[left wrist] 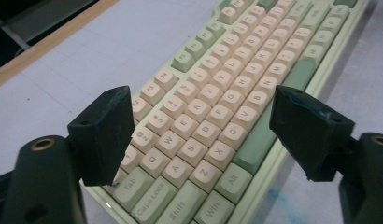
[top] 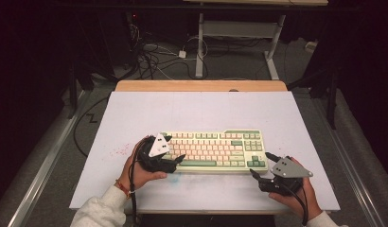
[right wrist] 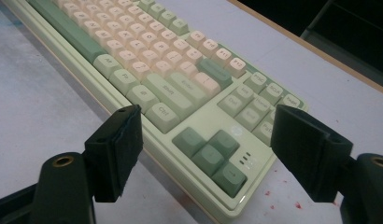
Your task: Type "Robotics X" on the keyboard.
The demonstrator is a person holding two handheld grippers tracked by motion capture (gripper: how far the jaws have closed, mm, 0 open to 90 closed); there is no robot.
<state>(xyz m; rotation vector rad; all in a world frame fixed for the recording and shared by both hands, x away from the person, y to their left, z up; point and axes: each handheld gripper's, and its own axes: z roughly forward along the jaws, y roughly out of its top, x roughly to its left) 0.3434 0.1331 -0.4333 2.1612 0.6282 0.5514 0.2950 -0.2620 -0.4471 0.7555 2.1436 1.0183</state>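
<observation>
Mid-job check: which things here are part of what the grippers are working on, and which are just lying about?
In play, likely: keyboard; left gripper open over its left end; right gripper open at its right corner.

Lying about: cables on the floor, second table's legs, red specks on the table.

A white table [top: 135, 118] carries a green-and-cream keyboard [top: 216, 151] near its front.

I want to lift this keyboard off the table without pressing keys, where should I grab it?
Grip the keyboard by its two short ends, one tool from each side. It lies flat and long, and the left tool and right tool already sit open at those ends.
</observation>
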